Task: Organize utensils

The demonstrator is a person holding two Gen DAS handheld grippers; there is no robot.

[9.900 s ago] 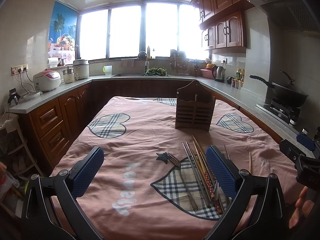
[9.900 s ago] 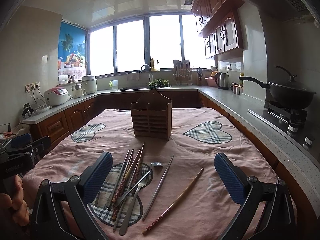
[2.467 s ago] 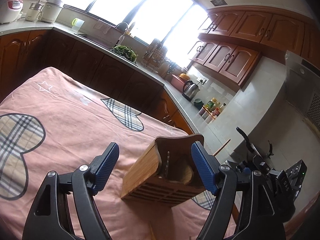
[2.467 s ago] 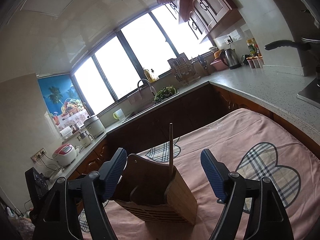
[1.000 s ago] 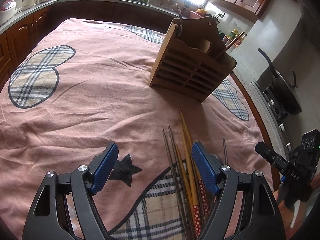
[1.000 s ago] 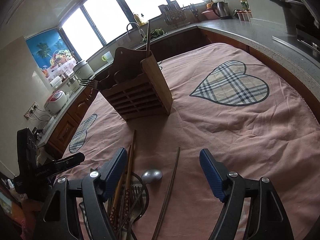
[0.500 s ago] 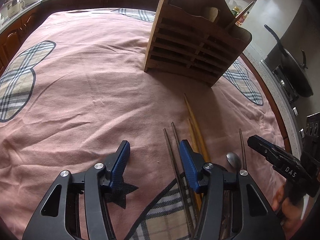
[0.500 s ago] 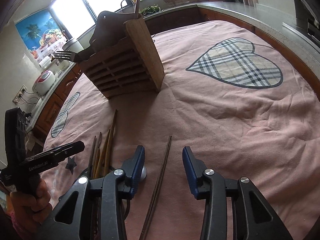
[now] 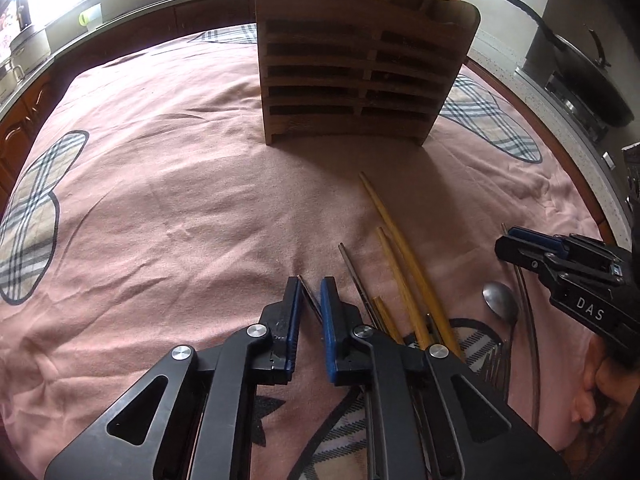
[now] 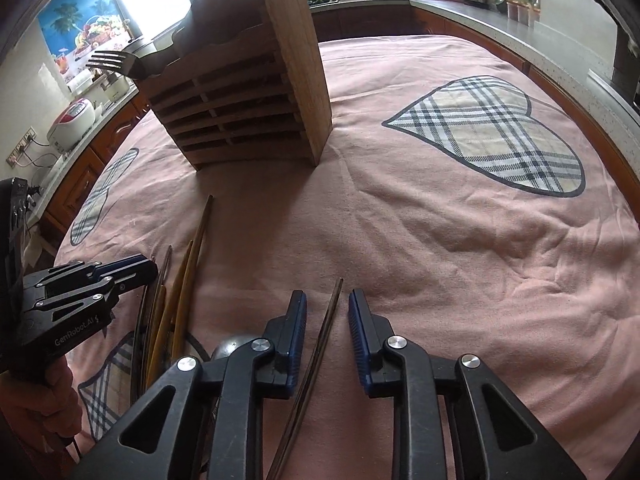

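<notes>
Left wrist view:
L gripper (image 9: 310, 292): tilted steeply down at the cloth; jaws have just been closing, now pinched on a thin metal chopstick (image 9: 309, 293) at its far tip.
R gripper (image 9: 532, 240): seen at right edge, black body w/ blue pads, a hand (image 9: 596, 396) under it.
Holder (image 9: 360, 80): slatted wood utensil box, upright, well beyond the loose pieces; wooden stick pokes out its top right.
Loose items: two pale wooden chopsticks (image 9: 400, 248), smooth & tapered, just right of the L gripper; steel spoon (image 9: 500, 300) bowl-up further right; fork tines near it.
Cloth (image 9: 180, 208): pink, wrinkled, plaid heart patches.

Right wrist view:
R gripper (image 10: 327, 312): also pitched steeply down; jaws have just been closing, a dark slim chopstick (image 10: 328, 320) lies between the pads, small gaps either side, not clamped yet.
L gripper (image 10: 120, 270): at left, low over the chopstick bundle.
Holder (image 10: 248, 92): a fork (image 10: 112, 63) sticks out sideways from its left compartment.

Vs. a sec ago: both grippers lower & closer to the cloth, jaws much narrower; holder now has the fork & a stick, unlike at the start.
</notes>
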